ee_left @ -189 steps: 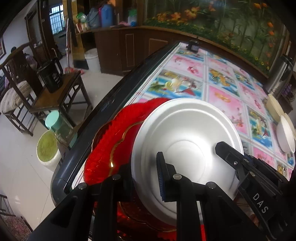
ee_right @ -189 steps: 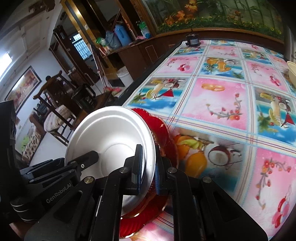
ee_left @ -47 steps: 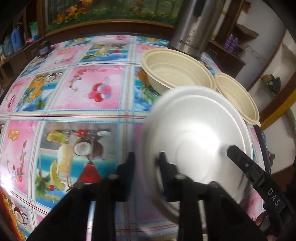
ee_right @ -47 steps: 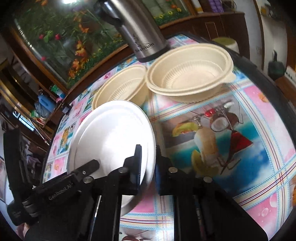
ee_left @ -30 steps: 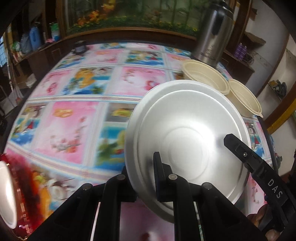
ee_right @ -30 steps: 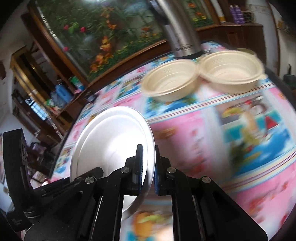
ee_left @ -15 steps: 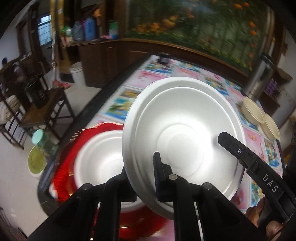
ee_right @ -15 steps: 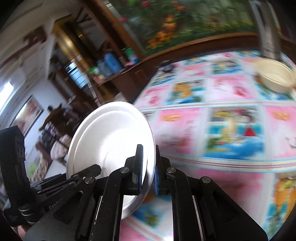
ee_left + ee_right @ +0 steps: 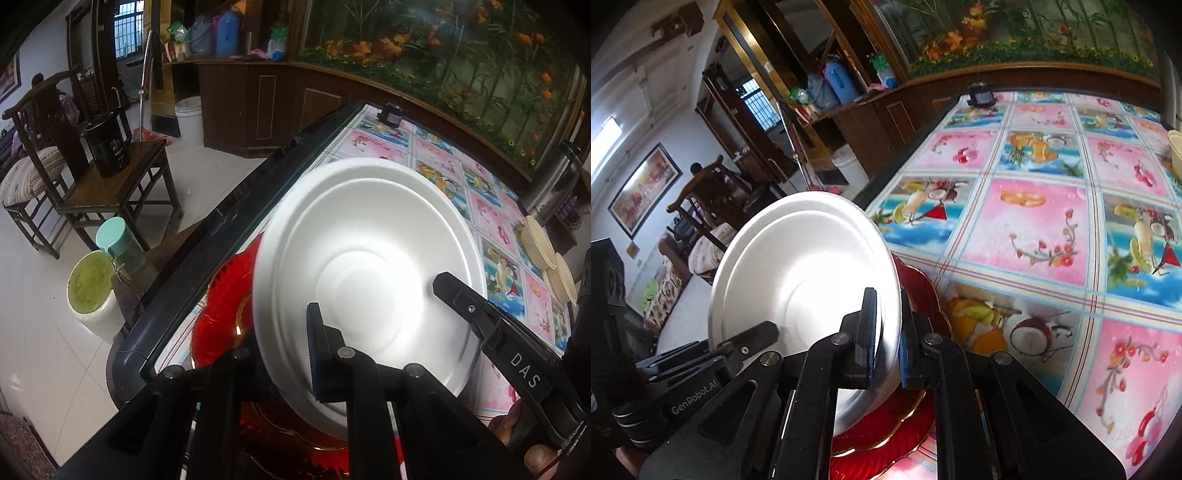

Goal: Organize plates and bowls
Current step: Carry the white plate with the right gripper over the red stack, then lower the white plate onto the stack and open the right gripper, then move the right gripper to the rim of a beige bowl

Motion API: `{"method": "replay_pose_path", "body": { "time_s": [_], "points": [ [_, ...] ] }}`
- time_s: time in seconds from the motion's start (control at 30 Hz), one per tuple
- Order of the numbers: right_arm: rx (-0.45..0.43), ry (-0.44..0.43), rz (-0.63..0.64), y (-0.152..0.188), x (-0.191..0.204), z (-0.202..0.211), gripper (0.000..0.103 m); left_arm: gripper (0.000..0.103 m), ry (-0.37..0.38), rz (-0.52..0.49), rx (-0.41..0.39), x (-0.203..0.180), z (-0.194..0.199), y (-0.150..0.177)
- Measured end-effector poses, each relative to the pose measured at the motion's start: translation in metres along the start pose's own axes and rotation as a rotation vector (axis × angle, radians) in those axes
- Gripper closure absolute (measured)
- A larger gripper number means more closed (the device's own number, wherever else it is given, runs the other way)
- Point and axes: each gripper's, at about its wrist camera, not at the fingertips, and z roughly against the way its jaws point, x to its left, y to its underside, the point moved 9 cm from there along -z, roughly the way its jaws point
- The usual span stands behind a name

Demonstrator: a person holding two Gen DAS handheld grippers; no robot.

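A white plate (image 9: 369, 258) is held by its rim between both grippers, just above a red scalloped plate (image 9: 221, 317) at the table's near left corner. My left gripper (image 9: 291, 354) is shut on the plate's near rim. My right gripper (image 9: 888, 332) is shut on the opposite rim of the same white plate (image 9: 798, 266), with the red plate (image 9: 886, 424) under it. Whatever lies on the red plate beneath is hidden. Two beige bowls (image 9: 546, 254) stand at the table's far right.
The table has a colourful fruit-print cloth (image 9: 1034, 229) and a dark raised edge (image 9: 221, 229). A steel thermos (image 9: 550, 184) stands by the bowls. A small black object (image 9: 980, 96) sits at the far edge. Off the left edge stand wooden chairs (image 9: 110, 177) and a bucket (image 9: 92, 288).
Both grippers carried the white plate from beside the beige bowls across the table to the left corner. It has come down closer over the red plate, hiding the white plate seen lying there.
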Motion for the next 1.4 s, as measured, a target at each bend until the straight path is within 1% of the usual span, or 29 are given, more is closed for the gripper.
{"method": "replay_pose_path", "body": {
  "time_s": [0.07, 0.1, 0.13, 0.17, 0.23, 0.3, 0.37, 0.4, 0.5, 0.57, 0.63, 0.73, 0.83, 0.93, 1.0, 1.1, 1.13, 1.17, 1.23, 1.3, 1.37, 1.4],
  "points": [
    [0.021, 0.002, -0.006, 0.004, 0.000, -0.006, 0.094, 0.090, -0.003, 0.006, 0.008, 0.007, 0.001, 0.003],
    [0.035, 0.000, -0.016, 0.007, 0.000, -0.009, 0.094, 0.087, -0.001, 0.012, 0.013, 0.009, 0.000, 0.004],
    [0.030, -0.004, -0.019, 0.007, 0.001, -0.009, 0.094, 0.085, 0.005, 0.018, 0.019, 0.011, 0.001, 0.006],
    [0.030, 0.000, -0.016, 0.008, 0.002, -0.008, 0.094, 0.080, 0.003, 0.025, 0.022, 0.014, 0.002, 0.006],
    [0.033, -0.002, -0.017, 0.008, 0.003, -0.007, 0.093, 0.072, -0.018, 0.034, 0.012, 0.021, 0.007, 0.005],
    [0.028, -0.010, -0.028, 0.006, 0.001, -0.004, 0.088, 0.056, -0.028, 0.042, -0.001, 0.028, 0.012, 0.003],
    [0.028, -0.033, -0.029, 0.005, 0.001, -0.001, 0.077, 0.049, -0.042, 0.055, -0.027, 0.037, 0.021, 0.001],
    [0.018, -0.038, -0.034, 0.003, 0.000, 0.002, 0.075, 0.046, -0.047, 0.060, -0.036, 0.041, 0.023, 0.000],
    [-0.014, -0.070, -0.051, -0.002, -0.002, 0.012, 0.074, 0.045, -0.060, 0.093, -0.066, 0.052, 0.034, -0.004],
    [-0.051, -0.081, -0.065, -0.006, -0.007, 0.021, 0.074, 0.045, -0.062, 0.114, -0.092, 0.054, 0.043, -0.007],
    [-0.106, -0.085, -0.087, -0.012, -0.019, 0.034, 0.073, 0.044, -0.066, 0.106, -0.118, 0.050, 0.048, -0.009],
    [-0.156, -0.040, -0.114, -0.017, -0.043, 0.049, 0.065, 0.039, -0.075, 0.052, -0.153, 0.030, 0.055, -0.011],
    [-0.177, -0.004, -0.165, -0.018, -0.074, 0.063, 0.065, 0.037, -0.055, -0.015, -0.165, 0.000, 0.058, -0.009],
    [-0.194, 0.028, -0.216, -0.017, -0.105, 0.077, 0.065, 0.036, -0.008, -0.097, -0.163, -0.043, 0.060, -0.004],
    [-0.202, 0.049, -0.235, -0.016, -0.122, 0.086, 0.065, 0.034, 0.014, -0.149, -0.164, -0.068, 0.061, -0.001],
    [-0.227, 0.069, -0.271, -0.014, -0.150, 0.101, 0.065, 0.031, 0.059, -0.264, -0.147, -0.122, 0.058, 0.007],
    [-0.237, 0.080, -0.287, -0.014, -0.163, 0.109, 0.065, 0.031, 0.069, -0.287, -0.141, -0.134, 0.057, 0.010],
    [-0.245, 0.088, -0.298, -0.014, -0.172, 0.114, 0.065, 0.031, 0.091, -0.322, -0.126, -0.154, 0.054, 0.013],
    [-0.265, 0.108, -0.323, -0.014, -0.194, 0.128, 0.065, 0.031, 0.127, -0.369, -0.093, -0.188, 0.048, 0.019],
    [-0.288, 0.133, -0.350, -0.014, -0.221, 0.146, 0.066, 0.031, 0.147, -0.402, -0.075, -0.214, 0.042, 0.024],
    [-0.315, 0.167, -0.369, -0.015, -0.246, 0.166, 0.066, 0.031, 0.175, -0.436, -0.038, -0.244, 0.034, 0.030],
    [-0.332, 0.198, -0.379, -0.017, -0.264, 0.179, 0.066, 0.031, 0.195, -0.450, -0.016, -0.259, 0.029, 0.034]
  ]
}}
